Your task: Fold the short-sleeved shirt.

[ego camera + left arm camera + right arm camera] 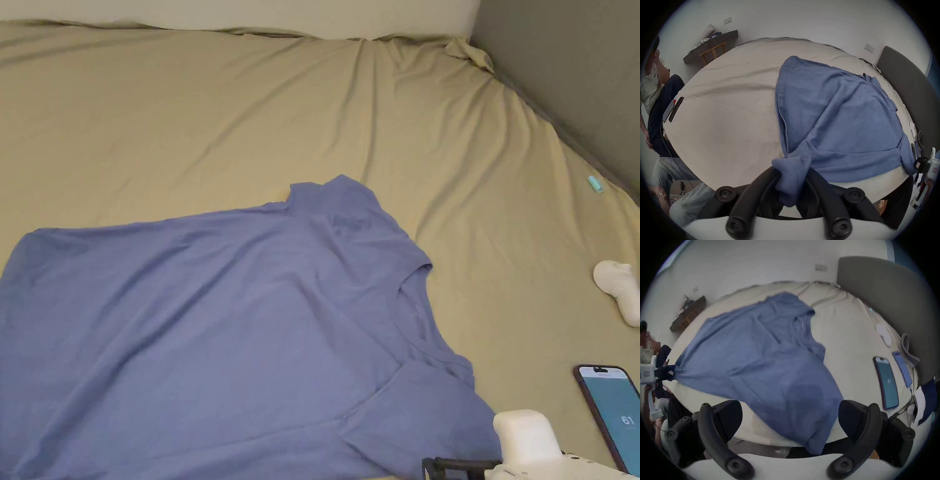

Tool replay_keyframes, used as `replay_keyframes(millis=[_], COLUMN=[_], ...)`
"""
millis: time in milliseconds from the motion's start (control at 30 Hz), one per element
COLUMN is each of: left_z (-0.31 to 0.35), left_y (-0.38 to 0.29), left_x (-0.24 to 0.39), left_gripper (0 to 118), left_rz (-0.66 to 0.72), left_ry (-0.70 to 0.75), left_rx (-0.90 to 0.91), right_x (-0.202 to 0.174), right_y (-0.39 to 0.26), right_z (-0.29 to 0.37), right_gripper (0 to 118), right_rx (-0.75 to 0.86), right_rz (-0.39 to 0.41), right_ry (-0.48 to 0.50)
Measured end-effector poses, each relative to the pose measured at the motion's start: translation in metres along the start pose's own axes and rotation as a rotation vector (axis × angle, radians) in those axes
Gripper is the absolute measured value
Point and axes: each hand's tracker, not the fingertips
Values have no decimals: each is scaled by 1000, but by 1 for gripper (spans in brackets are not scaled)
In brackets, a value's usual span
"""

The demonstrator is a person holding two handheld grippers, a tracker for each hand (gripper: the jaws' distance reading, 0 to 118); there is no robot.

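A blue short-sleeved cotton shirt (206,325) lies spread on the beige bed sheet (187,112), front up, collar toward the dark grey headboard (562,81), its fabric creased in long diagonal wrinkles and one sleeve lying near the lower edge of the head view. The left gripper (794,175) has both black jaws closed on a bunched corner of the shirt's hem, which hangs over the bed edge between them. The right gripper (790,418) has its jaws standing wide apart, the near sleeve lying between them untouched on either side. The right gripper view adds two phones (886,382) side by side on the sheet and a white rounded object (883,334) beyond them; the head view cuts off the nearer phone at the frame edge. The left gripper view takes in a dark wall shelf (711,45) and a seated person (651,84) at the far side — partly cropped. The right gripper view is motion-blurred, so the collar detail is hard to make out.
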Motion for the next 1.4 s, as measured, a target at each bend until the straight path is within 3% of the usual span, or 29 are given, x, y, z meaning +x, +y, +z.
replay_keyframes(millis=[33,67,100,133,367,567,667,900,1100,1300,1333,1367,1400], left_z=[0,0,0,-1,9,23,1,-91,-147,-146,-143,-138,-129], left_y=[0,1,1,1,4,64,110,192,205,195,193,189,185], left_x=[1,1,1,2,14,27,37,43,46,51,48,47,46], left_gripper=[5,5,5,5,5,5,5,5,5,7,27,71,112], left_rz=[-2,-1,-1,2,-1,-5,-74,-26,-41,-92,-93,-89,-92], left_ry=[2,3,4,4,14,-17,20,41,76,93,87,86,111], left_rx=[-1,0,0,-2,8,93,119,46,-51,-20,6,47,84], right_x=[1,2,2,1,-4,-9,-12,-11,-22,-19,-18,-18,-17], right_y=[1,2,5,4,8,64,110,210,233,225,222,220,218], right_z=[-8,-14,-17,-18,-1,14,-3,-88,-138,-144,-142,-138,-132], right_gripper=[114,100,67,18,12,12,12,12,12,15,47,96,118], right_rx=[-34,-52,-44,-28,47,124,140,90,37,63,81,87,114], right_rz=[-6,-10,-6,-5,-32,-37,-6,2,39,67,70,69,62], right_ry=[-4,4,1,-13,16,45,25,14,-3,12,14,14,22])
